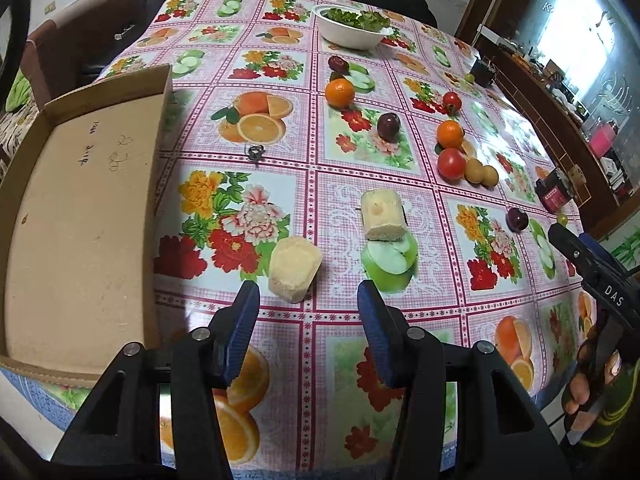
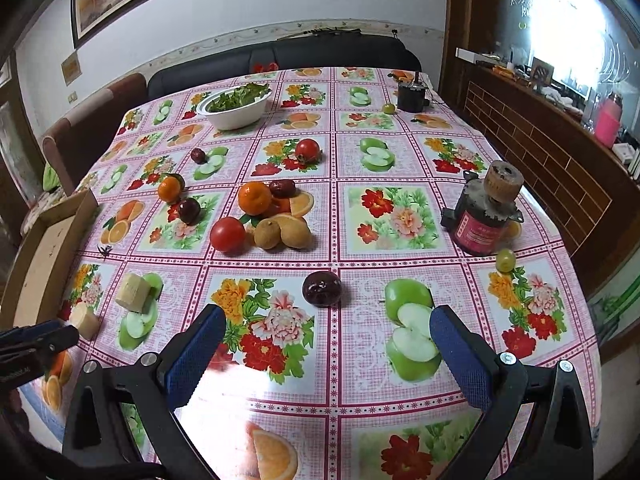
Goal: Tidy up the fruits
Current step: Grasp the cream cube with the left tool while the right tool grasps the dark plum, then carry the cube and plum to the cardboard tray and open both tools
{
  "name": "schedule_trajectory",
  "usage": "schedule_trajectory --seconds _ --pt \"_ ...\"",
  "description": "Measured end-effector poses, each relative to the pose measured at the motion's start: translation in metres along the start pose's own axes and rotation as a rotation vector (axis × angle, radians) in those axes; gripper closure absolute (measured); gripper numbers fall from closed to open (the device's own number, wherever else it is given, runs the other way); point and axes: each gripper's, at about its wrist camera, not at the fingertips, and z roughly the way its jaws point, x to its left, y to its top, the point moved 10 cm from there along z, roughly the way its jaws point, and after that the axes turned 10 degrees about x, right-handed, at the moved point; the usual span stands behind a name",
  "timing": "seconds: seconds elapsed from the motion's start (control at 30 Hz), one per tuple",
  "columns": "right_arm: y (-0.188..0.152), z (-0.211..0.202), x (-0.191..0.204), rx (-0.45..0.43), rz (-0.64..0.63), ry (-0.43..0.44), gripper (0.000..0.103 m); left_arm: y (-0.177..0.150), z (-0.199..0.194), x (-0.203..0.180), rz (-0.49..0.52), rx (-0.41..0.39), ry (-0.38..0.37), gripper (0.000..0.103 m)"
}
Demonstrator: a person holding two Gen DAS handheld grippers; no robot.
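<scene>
Fruit is scattered loose over the worktop [image 2: 400, 240], none of it yet in a container. A dark plum [image 2: 321, 289] lies just ahead of the right gripper [image 2: 326, 350], whose fingers [image 2: 460, 360] are spread as wide as they go, with nothing between them. A pale cut chunk [image 1: 295, 268] lies just ahead of the left gripper [image 1: 308, 320], slightly toward its left finger; those fingers [image 1: 244, 320] are parted and empty too. A second pale chunk [image 1: 382, 216] rests further out on the flowered cloth.

The step in hand is judged to be a first pickup. For the plum, the spread fingers are best lowered so that the fruit sits centred between the pads and is closed on gently at its widest part, since a round, smooth fruit is likely to roll off if nudged by one pad first. The pale chunk looks soft and is better gripped on its flat sides.

Further back, two oranges [image 2: 255, 198], two tomatoes [image 2: 227, 234], brown round fruits [image 2: 280, 233], dark plums and small green grapes [image 2: 505, 260] are spread out.

A shallow cardboard box [image 1: 80, 220] at the left edge holds nothing visible; only scribbles are seen on its floor. A white bowl [image 2: 236, 114] at the far side holds green leaves.
</scene>
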Motion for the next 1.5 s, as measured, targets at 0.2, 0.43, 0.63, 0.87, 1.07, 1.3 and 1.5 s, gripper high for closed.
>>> schedule_trajectory --seconds 0.2,0.43,0.63,0.87,1.07,1.3,1.5 --pt "0.005 0.012 0.0 -0.003 0.002 0.036 0.007 0.005 0.006 -0.001 0.01 0.009 0.005 0.054" --pt "0.008 0.032 0.0 0.024 -0.012 0.025 0.016 0.009 0.016 0.0 0.008 0.025 0.023 0.054" --pt "0.012 0.05 -0.005 0.056 -0.015 0.004 0.025 0.013 0.029 0.003 0.005 0.043 0.058 0.054" --pt "0.012 0.075 -0.003 0.098 -0.009 0.048 0.046 0.02 0.033 0.007 0.003 0.001 0.084 0.062" --pt "0.014 0.073 0.0 0.084 -0.014 0.061 0.072 0.023 0.031 0.008 -0.002 -0.006 0.064 0.076" --pt "0.016 0.049 0.017 0.037 -0.017 0.138 0.073 0.031 0.008 0.001 0.015 -0.068 0.072 0.076" --pt "0.018 0.026 0.049 0.007 -0.053 0.207 0.073 0.034 -0.007 0.007 -0.007 -0.099 0.073 0.076"
